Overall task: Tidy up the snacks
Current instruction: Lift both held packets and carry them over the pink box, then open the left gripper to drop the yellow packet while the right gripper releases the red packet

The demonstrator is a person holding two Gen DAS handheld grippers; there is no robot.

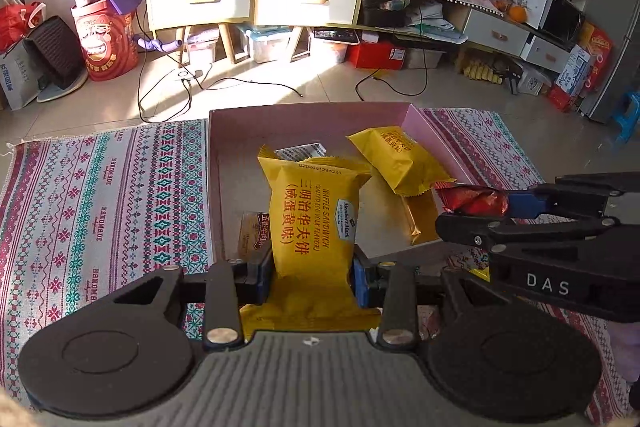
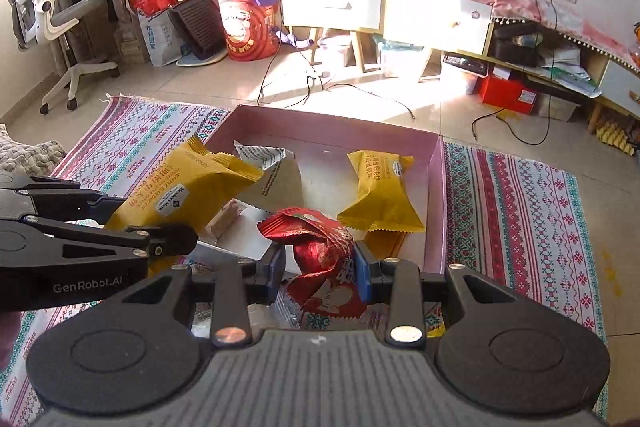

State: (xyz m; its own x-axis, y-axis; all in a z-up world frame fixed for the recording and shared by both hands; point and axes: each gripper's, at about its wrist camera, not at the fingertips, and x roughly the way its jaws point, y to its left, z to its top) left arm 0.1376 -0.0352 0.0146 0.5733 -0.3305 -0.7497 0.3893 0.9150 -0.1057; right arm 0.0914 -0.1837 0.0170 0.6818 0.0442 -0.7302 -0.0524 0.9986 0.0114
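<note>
Yellow and red packets held over the pink box [image 1: 312, 115]
Left gripper [image 1: 312, 277] clamps yellow waffle packet [image 1: 312, 223]; right gripper [image 2: 320, 267] pinches red packet [image 2: 320, 255]; crinkly foil might slip out.

We see our left tongs [image 1: 307, 279] clamped on a yellow waffle sandwich packet [image 1: 312, 223], held upright above the near edge of the pink box [image 1: 316, 115]. Inside the box lies a second yellow packet [image 1: 396, 159]. From the right, our right tongs [image 1: 472, 211] grip a crumpled red wrapper [image 1: 472, 199]. A patterned cloth [image 1: 100, 207] lies under the box.
</note>
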